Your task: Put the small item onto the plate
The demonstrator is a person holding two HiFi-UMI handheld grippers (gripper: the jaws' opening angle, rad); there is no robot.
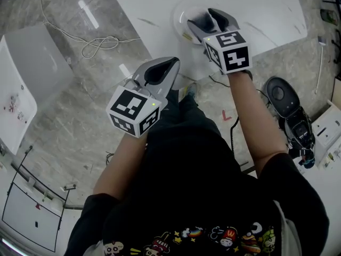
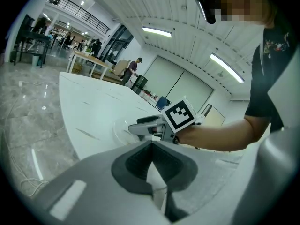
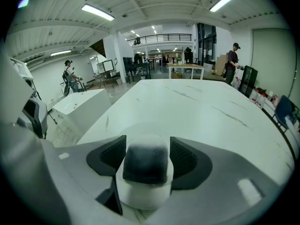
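Both bare forearms reach forward from short black sleeves. The left forearm (image 1: pixel 121 161) is bent nearer the body. The left gripper (image 1: pixel 171 64) points ahead with its fingers pressed together and nothing between them. The right forearm (image 1: pixel 254 113) stretches farther out. The right gripper (image 1: pixel 211 14) has its fingers closed against both sides of a small item (image 3: pixel 145 163), dark on top, which sits squarely between the pads.
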